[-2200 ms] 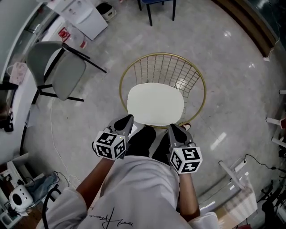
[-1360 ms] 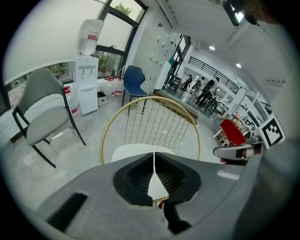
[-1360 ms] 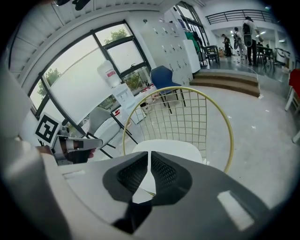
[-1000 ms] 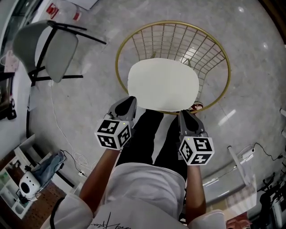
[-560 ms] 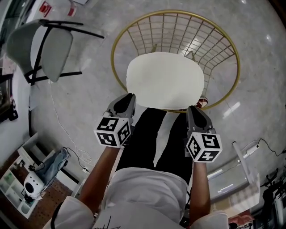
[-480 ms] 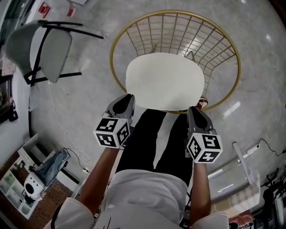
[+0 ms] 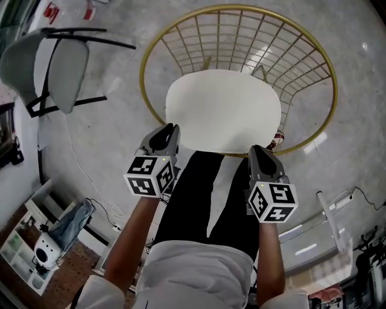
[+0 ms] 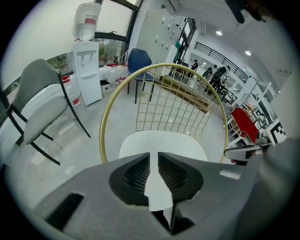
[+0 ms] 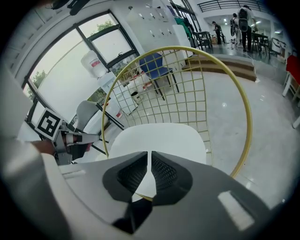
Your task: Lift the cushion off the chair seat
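Hovering the left gripper (image 7: 166, 131) and right gripper (image 7: 259, 151) by the near edge of the cushion (image 7: 223, 110).
Left jaws are just easing apart with nothing between them; right jaws are sitting together; the cushion is lying on the wire chair (image 7: 241, 11).

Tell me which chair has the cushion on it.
The round gold wire chair in the middle: a white oval cushion lies on its seat. The grey black-legged chair at left has none.

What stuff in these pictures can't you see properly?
- Seat of the gold wire chair: all views, covered by the white oval cushion.
- Cushion's near edge: right gripper view, behind the right claw.
- Grey plastic chair: head view, cut off by the left edge.
- Distant people: left gripper view, too small.
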A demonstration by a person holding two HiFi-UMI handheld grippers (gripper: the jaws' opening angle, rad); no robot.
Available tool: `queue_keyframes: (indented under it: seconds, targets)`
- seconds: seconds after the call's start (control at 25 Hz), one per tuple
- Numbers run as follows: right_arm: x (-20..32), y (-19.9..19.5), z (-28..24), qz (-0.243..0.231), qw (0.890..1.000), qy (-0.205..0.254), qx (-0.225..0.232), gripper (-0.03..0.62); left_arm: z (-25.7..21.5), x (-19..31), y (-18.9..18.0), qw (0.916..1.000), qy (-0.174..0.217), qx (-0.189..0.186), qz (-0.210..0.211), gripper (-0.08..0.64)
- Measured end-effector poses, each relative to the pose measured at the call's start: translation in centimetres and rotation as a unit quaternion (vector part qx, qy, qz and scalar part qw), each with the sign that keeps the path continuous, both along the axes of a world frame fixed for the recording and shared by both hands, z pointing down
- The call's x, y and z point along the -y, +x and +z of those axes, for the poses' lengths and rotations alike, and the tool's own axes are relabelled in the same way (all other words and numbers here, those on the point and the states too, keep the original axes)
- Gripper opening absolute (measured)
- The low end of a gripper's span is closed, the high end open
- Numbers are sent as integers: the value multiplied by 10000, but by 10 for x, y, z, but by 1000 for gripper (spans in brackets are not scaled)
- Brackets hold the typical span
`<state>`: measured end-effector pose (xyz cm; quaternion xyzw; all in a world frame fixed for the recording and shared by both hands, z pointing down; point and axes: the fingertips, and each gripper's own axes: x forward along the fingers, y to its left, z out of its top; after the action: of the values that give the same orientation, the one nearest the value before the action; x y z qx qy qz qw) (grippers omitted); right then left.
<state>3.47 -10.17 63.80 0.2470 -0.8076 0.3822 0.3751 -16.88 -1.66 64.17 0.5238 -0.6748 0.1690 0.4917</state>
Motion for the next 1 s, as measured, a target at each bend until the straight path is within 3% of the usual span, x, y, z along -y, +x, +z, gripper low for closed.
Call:
queue_keyframes:
  seconds: [0.6, 1.0]
  targets:
    - [3, 7, 40, 105, 9996, -155, -187, 67, 46, 2, -25, 9991, -326, 263, -87, 126]
    - [4, 22, 61, 220, 9984, -255, -450, 150, 74, 6, -31, 9980, -548, 215, -218, 189]
